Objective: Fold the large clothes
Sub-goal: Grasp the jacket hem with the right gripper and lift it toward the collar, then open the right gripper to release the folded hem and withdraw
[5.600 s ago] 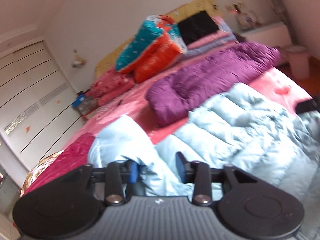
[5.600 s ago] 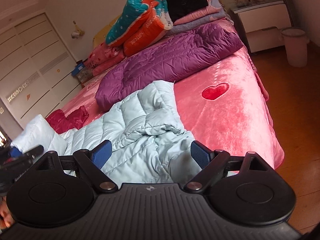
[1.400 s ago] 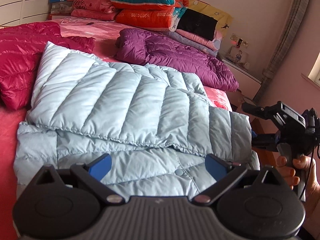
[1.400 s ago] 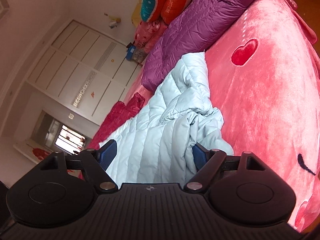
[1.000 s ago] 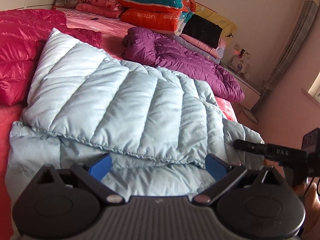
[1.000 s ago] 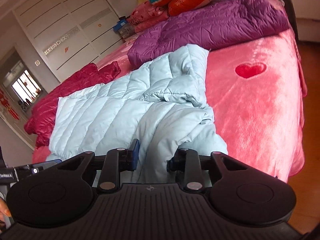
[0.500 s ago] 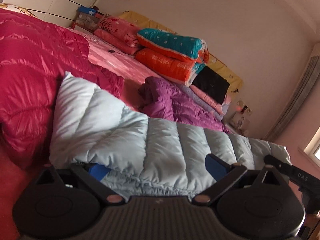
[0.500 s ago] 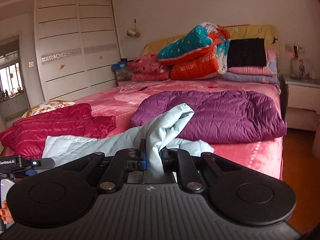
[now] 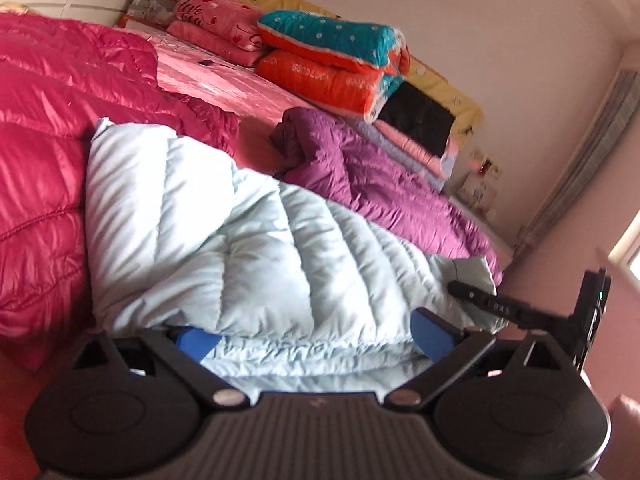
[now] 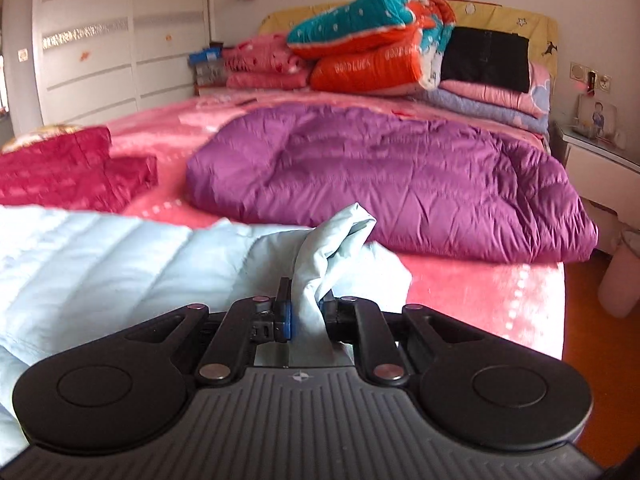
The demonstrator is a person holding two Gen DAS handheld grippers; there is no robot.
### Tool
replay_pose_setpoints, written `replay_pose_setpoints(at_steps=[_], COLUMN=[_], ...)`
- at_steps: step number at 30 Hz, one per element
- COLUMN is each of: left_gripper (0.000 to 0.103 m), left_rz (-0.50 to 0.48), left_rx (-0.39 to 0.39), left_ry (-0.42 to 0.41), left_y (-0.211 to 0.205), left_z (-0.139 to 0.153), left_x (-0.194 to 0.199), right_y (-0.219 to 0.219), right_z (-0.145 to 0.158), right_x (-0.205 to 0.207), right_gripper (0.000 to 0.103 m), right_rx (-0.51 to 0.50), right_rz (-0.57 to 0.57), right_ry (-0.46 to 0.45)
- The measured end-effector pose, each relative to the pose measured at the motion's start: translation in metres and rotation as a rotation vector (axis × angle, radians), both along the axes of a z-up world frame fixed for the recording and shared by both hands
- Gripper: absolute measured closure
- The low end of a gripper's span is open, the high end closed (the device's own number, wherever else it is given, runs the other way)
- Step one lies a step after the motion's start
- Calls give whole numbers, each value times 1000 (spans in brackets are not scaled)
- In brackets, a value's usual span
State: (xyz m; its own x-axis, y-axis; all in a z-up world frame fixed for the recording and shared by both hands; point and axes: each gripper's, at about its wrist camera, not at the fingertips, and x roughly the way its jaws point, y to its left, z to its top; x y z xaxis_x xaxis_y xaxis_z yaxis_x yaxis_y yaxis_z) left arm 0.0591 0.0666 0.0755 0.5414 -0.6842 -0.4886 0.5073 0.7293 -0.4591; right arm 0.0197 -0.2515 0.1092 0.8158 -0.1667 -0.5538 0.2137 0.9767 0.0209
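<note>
Pink bed (image 10: 460, 288): my right gripper (image 10: 308, 312) pinches the pale blue jacket's (image 9: 240, 248) edge; my left gripper (image 9: 316, 338), jaws apart, faces its hem lying crosswise.

Padded jacket (image 9: 248, 248) on bed (image 10: 480, 280), second jacket (image 10: 400, 176) behind, folded quilts (image 10: 376, 44) beyond

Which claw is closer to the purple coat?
The right claw. It pinches a fold of the light blue coat just in front of the purple coat. The left claw sits open at the blue coat's far edge, farther away.
</note>
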Motion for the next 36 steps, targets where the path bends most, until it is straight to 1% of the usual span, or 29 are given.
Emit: replay_pose_setpoints(at_steps=[1, 2, 3, 4, 5, 6, 7, 9, 10, 11, 12, 14, 16, 18, 20, 21, 23, 27, 30, 33, 34, 36], left_gripper=[3, 3, 3, 3, 3, 3, 3, 3, 3, 3, 3, 3, 3, 3, 3, 3, 3, 3, 3, 3, 4, 4], left_rz=[-1, -8, -23, -41, -58, -83, -109, -151, -169, -190, -205, -232, -273, -306, -319, -317, -297, -191, -128, -35, 6, 81], left_rx=[30, 61, 91, 125, 147, 160, 164, 154, 141, 124, 111, 97, 43, -22, -47, -55, -96, -140, -108, -57, -16, 74], left_ry=[-18, -36, -53, -74, -87, -94, -97, -96, -88, -71, -56, -26, 10, 10, -27, -44, -80, -136, -136, -105, -90, -88], left_y=[-2, -3, -5, -6, -7, -7, -6, -3, -1, 2, 4, 6, 8, 7, 2, 0, -4, -9, -18, -22, -23, -23], left_z=[-1, -2, -3, -3, -4, -4, -4, -3, -3, -4, -4, -6, -7, -3, 5, 9, 18, 28, 27, 20, 17, 10], left_x=[-3, -6, -9, -15, -19, -22, -25, -32, -34, -36, -37, -39, -42, -45, -48, -48, -45, -30, -12, 9, 16, 26], right_y=[-1, -2, -3, -4, -5, -6, -4, -4, -5, -5, -7, -10, -13, -14, -14, -14, -12, -4, 5, 15, 18, 25], right_z=[-4, -9, -11, -13, -13, -13, -11, -9, -8, -7, -6, -4, -1, 2, 4, 6, 10, 19, 21, 19, 19, 17], right_x=[1, 4, 4, 6, 5, 4, 0, -5, -9, -14, -18, -28, -42, -52, -59, -62, -65, -61, -49, -34, -29, -20], right_gripper=[86, 78, 62, 55, 41, 34, 31, 17, 14, 7, 3, 3, 3, 2, 2, 2, 2, 1, 0, 0, 0, 0], right_rx=[0, 0, 3, 7, 12, 15, 19, 26, 25, 26, 29, 50, 74, 89, 106, 111, 117, 107, 74, 40, 31, 14], right_rz=[-7, -19, -26, -36, -42, -51, -60, -76, -87, -98, -111, -137, -158, -183, -199, -204, -200, -144, -93, -42, -20, 25], right_ry=[9, 17, 18, 16, 10, 5, 2, -5, -11, -18, -26, -44, -66, -87, -114, -126, -155, -181, -175, -159, -156, -146])
